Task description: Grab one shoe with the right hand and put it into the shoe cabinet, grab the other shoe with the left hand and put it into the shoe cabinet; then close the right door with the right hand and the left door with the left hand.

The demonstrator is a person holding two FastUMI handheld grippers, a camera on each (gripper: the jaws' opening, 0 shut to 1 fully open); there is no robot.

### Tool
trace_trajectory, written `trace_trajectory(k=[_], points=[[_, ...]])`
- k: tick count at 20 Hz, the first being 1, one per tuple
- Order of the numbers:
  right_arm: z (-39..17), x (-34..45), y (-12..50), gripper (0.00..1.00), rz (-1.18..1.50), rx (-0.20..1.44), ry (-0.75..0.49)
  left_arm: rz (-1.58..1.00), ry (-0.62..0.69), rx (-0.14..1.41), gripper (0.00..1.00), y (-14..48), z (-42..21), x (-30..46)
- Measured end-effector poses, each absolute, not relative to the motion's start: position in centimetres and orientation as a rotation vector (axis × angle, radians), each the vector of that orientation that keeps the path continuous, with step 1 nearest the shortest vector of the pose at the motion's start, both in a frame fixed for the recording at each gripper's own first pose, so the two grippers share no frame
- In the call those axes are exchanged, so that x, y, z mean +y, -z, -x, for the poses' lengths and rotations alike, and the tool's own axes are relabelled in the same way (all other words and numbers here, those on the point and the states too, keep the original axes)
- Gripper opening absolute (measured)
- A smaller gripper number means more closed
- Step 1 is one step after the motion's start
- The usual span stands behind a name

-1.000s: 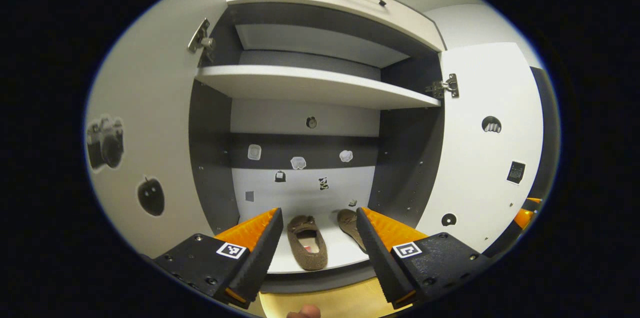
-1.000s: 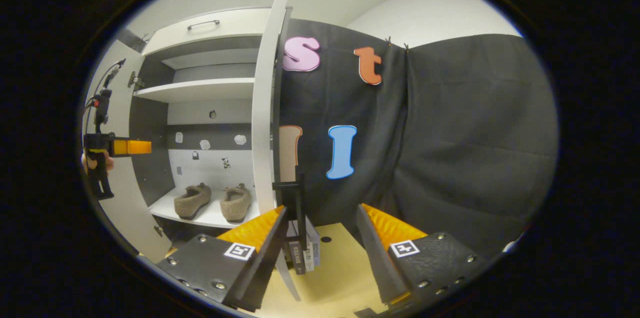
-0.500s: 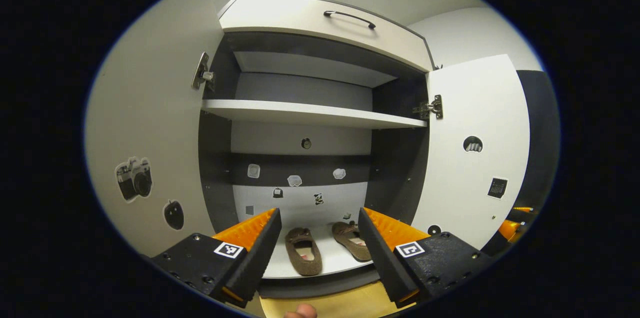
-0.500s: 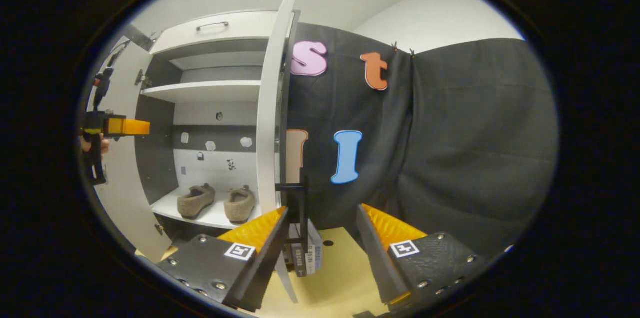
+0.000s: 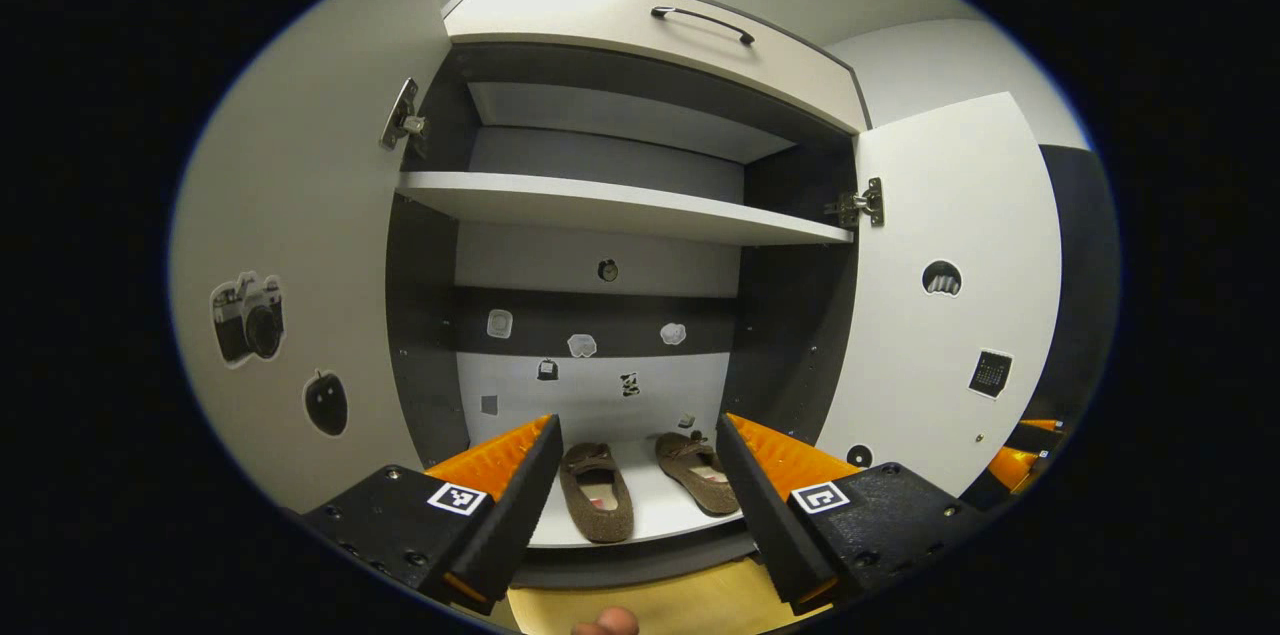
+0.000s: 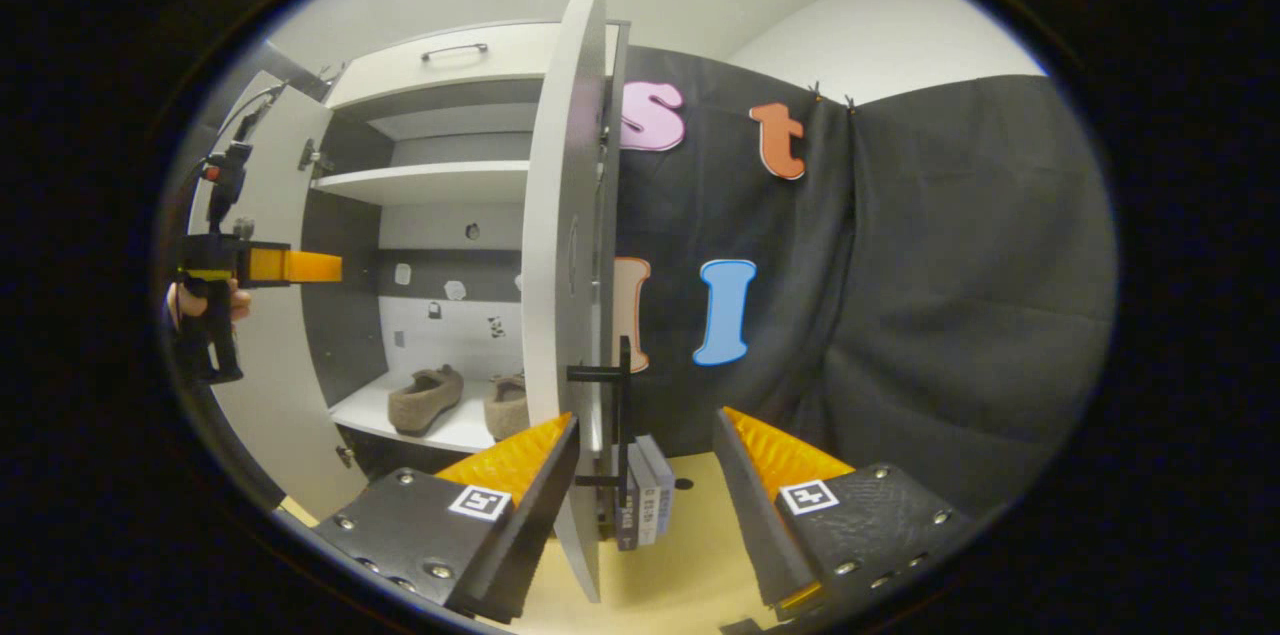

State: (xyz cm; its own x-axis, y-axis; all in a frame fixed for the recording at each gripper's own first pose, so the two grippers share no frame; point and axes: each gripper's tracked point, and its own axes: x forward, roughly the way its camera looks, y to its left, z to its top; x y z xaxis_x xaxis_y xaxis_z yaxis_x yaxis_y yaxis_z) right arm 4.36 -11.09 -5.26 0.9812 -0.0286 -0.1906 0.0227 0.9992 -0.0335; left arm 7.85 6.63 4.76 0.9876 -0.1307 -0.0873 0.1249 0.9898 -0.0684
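- Both shoes, the left shoe (image 5: 596, 506) and the right shoe (image 5: 697, 473), lie side by side on the bottom shelf (image 5: 650, 515) of the shoe cabinet (image 5: 640, 15), so the placing half of the task looks done.
- Over the last second the left gripper (image 5: 632, 490) has drawn back from the opening: the shoes sit smaller and farther between its fingers than before. Its fingers stand apart and hold nothing.
- In the right gripper view the left gripper (image 6: 290, 266) is seen held out in front of the left door (image 6: 265, 395), which is swung fully open.
- The right gripper (image 6: 640, 490) has shifted towards the right door (image 6: 565, 245); that door's edge now stands nearer the middle of its view and hides part of one shoe (image 6: 508, 407), while the other shoe (image 6: 425, 398) is in plain sight. The fingers are apart and empty.
- The door's edge runs down just beside the right gripper's left finger (image 6: 525, 470); whether they touch cannot be told.
- A black rack holding small books (image 6: 645, 505) stands on the yellow floor (image 6: 690, 565) just behind that door.
- Judging from this, the step in hand is closing the right door, with the left door to follow; both doors are yet to swing shut.
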Motion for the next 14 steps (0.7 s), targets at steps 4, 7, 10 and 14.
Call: trace_trajectory(k=[4, 7, 10, 14], points=[[-4.4, -10.3, 5.4, 0.83, 0.022, 0.193, -0.003, 0.041, 0.116, 0.077, 0.94, -5.1, -7.3, 7.2], [-4.6, -9.8, 5.5, 0.86, 0.003, 0.193, -0.020, 0.040, 0.110, 0.073, 0.95, -5.3, -6.9, 7.5], [-4.7, -8.4, 5.6, 0.83, -0.008, 0.195, -0.065, 0.049, 0.116, 0.072, 0.95, -5.3, -6.3, 7.8], [-5.2, -6.3, 5.9, 0.80, -0.024, 0.203, -0.127, 0.032, 0.107, 0.056, 0.95, -5.9, -5.7, 8.3]])
